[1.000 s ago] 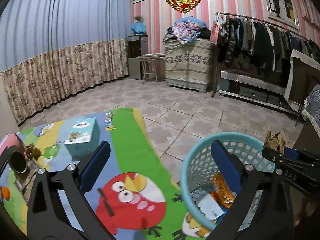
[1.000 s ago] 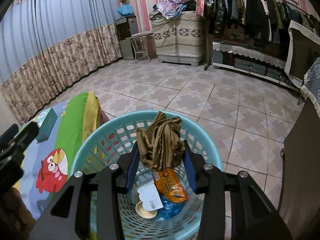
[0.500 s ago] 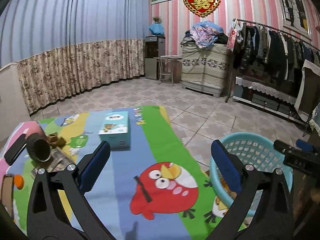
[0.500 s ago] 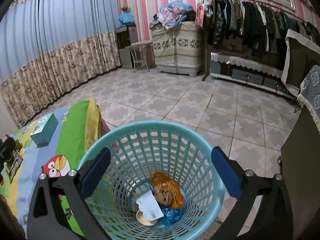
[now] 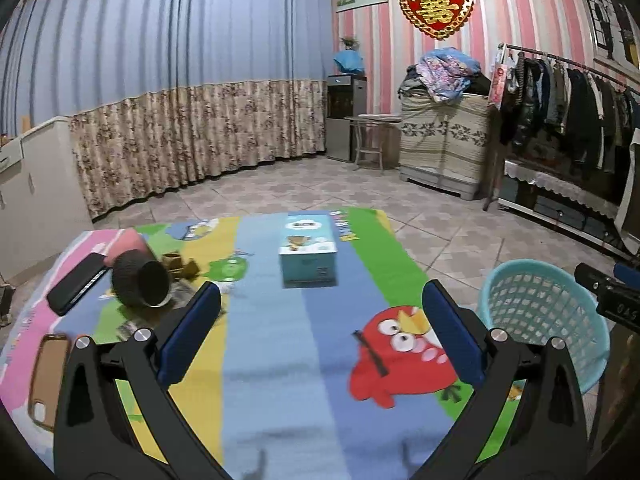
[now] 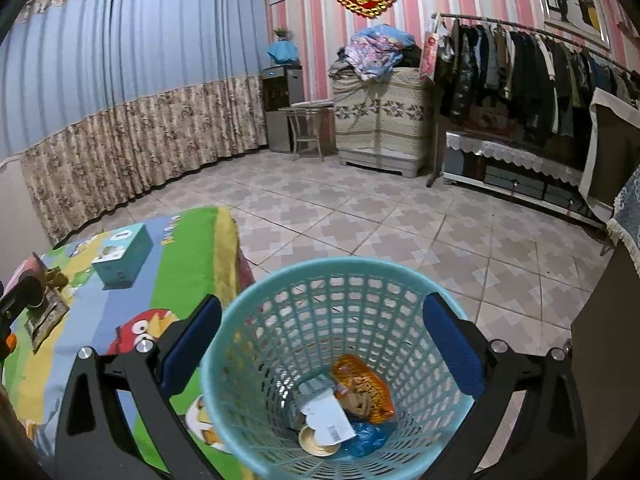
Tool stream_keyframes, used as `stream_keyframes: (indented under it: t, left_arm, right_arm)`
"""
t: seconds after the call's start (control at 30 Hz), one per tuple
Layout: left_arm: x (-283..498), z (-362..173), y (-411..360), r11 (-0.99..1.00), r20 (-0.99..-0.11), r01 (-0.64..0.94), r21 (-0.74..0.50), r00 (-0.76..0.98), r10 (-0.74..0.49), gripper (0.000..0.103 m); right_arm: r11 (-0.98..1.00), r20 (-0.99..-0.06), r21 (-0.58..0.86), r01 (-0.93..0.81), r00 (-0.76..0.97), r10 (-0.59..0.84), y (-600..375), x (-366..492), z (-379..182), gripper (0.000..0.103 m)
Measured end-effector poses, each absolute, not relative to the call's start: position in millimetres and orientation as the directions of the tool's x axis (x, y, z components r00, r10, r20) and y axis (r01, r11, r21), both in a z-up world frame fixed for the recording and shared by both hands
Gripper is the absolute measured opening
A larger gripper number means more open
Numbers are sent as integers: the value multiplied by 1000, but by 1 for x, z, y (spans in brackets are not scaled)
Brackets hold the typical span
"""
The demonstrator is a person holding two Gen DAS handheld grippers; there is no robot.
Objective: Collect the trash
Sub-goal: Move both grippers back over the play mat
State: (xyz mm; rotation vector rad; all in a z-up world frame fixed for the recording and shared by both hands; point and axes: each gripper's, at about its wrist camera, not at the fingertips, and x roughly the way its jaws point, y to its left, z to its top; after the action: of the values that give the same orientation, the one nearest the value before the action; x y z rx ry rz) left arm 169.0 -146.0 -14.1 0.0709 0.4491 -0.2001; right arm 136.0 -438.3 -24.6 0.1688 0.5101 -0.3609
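The right claw (image 6: 322, 334) stands as wide as it goes with nothing between its blue pads; it hangs directly over the teal basket (image 6: 224, 344), whose rim fills the gap between the fingers; inside, at the bottom, lie an orange snack wrapper (image 6: 362, 386), a white paper slip (image 6: 328, 420), a small round lid (image 6: 316, 438) and something blue and crumpled (image 6: 370, 436); so this hand's part of the round reads as a drop just done, and it is free to go for more.

The left claw (image 5: 320, 334) is likewise spread wide and empty; it points out over the tabletop (image 5: 276, 364), which is covered by a bright cartoon cloth; the basket sits off the tabletop's right edge, low on the floor side, with the right claw's tip showing above it.

The trash left to collect appears to be on the far left of the cloth: small brown crumpled scraps (image 5: 180, 264) and a flat printed wrapper (image 5: 180, 292), lying just beside a dark tipped-over cup (image 5: 138, 284); whether the cup counts as trash I cannot tell. A black remote-like bar (image 5: 76, 284), a brown phone case (image 5: 48, 376) and a teal tissue box (image 5: 306, 250) look like keepers.

The step in hand, then, is the reach for the next piece; the left claw needs to swing left, dip to the cloth, and close on a scrap without catching the cup or the remote.
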Motion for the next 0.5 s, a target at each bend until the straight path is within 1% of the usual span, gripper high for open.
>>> stream_keyframes:
  t: [0.3, 0.5]
  left_arm:
    - [159, -16, -96, 990, -427, 135, 30, 898, -110, 98]
    - [160, -22, -62, 996, -436, 85, 32, 898, -63, 98]
  right_arm:
    - [944, -475, 94, 316, 848, -236, -398, 136, -18, 98]
    - [946, -454, 144, 290, 869, -197, -376, 137, -17, 98]
